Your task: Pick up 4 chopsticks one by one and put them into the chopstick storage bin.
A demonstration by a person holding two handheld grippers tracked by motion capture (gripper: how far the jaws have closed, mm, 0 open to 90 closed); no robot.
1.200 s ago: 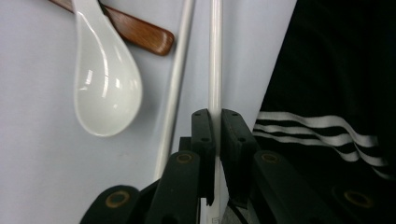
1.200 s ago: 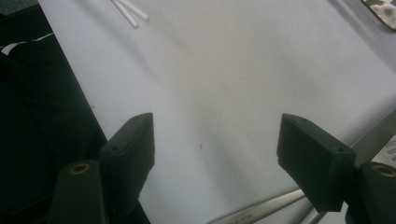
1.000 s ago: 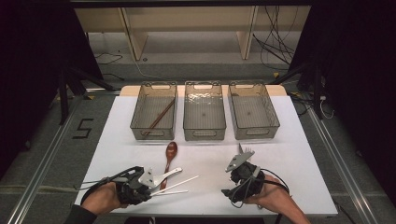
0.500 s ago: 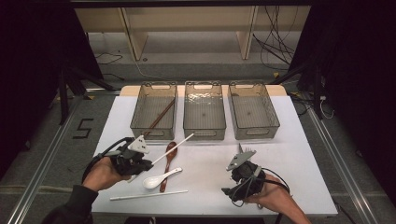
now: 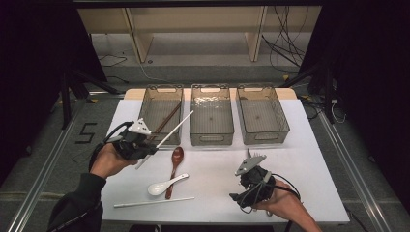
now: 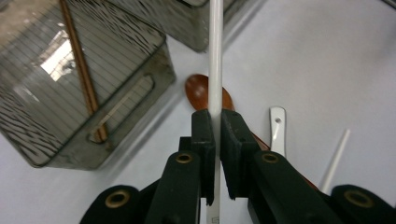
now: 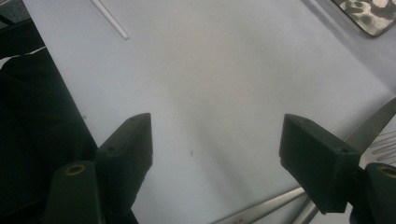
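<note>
From the high view, I have the left gripper (image 5: pixel 151 143) raised just near of the left bin (image 5: pixel 160 112), its jaws clamped on a white chopstick (image 5: pixel 170 132) that slants up and away to the right, its far tip over the gap between the left bin and the middle bin (image 5: pixel 211 113). A brown chopstick (image 5: pixel 166 119) lies inside the left bin. On the white table (image 5: pixel 309 159), a brown spoon (image 5: pixel 174 165) and a white spoon (image 5: pixel 164 184) lie crossed near the centre, and a second white chopstick (image 5: pixel 153 202) lies flat near the near edge. The right gripper (image 5: pixel 249 170) sits low at the near right, with the right bin (image 5: pixel 261 112) far beyond it.

In the left gripper view, the pads (image 6: pixel 203 135) press on the white chopstick (image 6: pixel 215 60) from both sides, with almost no gap. The left bin (image 6: pixel 84 74) is at left, the brown spoon's bowl (image 6: pixel 198 88) just beyond the jaws.

In the right gripper view, my jaws stand wide apart over bare table (image 7: pixel 210 84), holding nothing. Metal utensils (image 7: pixel 369 130) lie at the right edge.
</note>
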